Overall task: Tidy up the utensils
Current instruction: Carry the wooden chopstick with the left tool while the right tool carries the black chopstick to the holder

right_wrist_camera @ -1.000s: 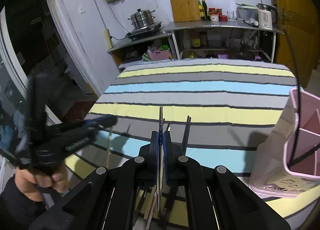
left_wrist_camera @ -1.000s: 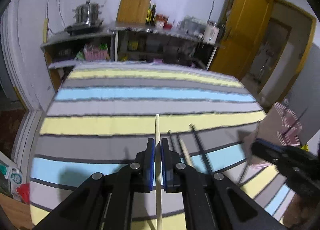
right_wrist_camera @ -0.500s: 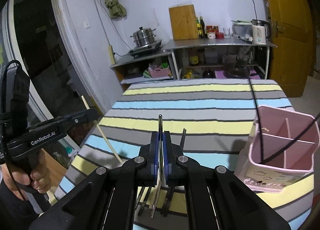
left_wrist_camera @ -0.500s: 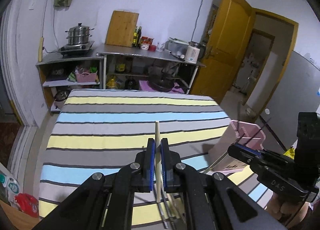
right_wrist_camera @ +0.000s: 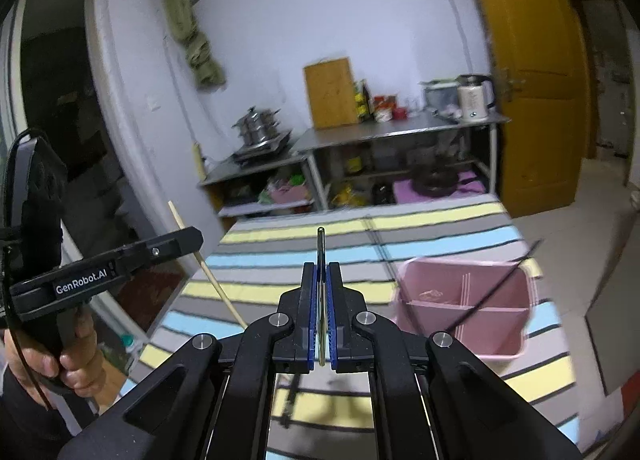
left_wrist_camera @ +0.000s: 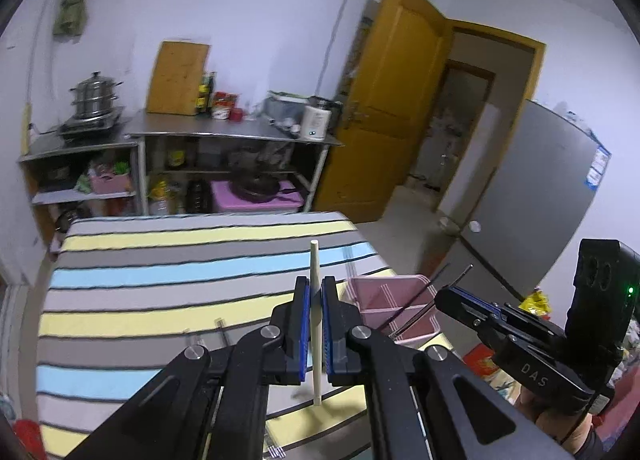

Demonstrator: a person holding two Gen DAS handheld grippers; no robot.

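Chopstick (left_wrist_camera: 315, 300) clamped in left tongs (left_wrist_camera: 314, 324); darker, perhaps metal utensil (right_wrist_camera: 321, 260) in right tongs (right_wrist_camera: 321, 316).

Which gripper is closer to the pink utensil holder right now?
Right. The right gripper sits just beside the pink utensil holder, holding a dark chopstick. The left gripper is farther away, holding a wooden chopstick.

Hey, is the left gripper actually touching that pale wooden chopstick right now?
Touching. In the left wrist view the left gripper has its blue pads closed against both sides of the wooden chopstick, which sticks out above and below them, lifted off the striped tablecloth.
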